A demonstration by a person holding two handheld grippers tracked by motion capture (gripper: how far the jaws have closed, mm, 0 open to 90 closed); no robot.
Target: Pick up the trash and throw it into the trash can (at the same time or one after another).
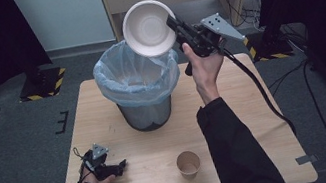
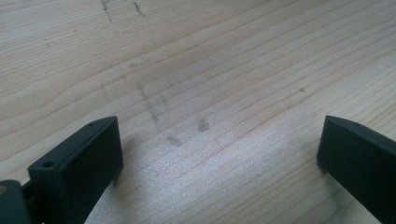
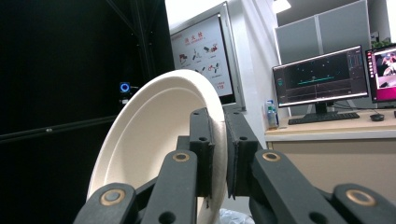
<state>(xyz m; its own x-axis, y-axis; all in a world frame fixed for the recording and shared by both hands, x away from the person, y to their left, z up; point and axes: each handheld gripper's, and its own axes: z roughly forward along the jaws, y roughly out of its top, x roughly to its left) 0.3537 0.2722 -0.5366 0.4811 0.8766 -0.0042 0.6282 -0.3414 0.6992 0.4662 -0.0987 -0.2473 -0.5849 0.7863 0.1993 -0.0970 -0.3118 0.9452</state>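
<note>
1. The right tongs (image 1: 174, 24) are clamped tight on the rim of a round, matte off-white paper bowl (image 1: 148, 27), tilted on edge above the far rim of the bin (image 1: 140, 88).
2. The bin is a dark metal cylinder lined with a thin, crinkled pale blue bag.
3. The left tongs (image 1: 122, 164) rest wide open and empty at the near left.
4. A brown paper cup (image 1: 188, 163) stands upright near the front.
5. The counter (image 1: 262, 145) is pale, grained wood on grey carpet.
</note>
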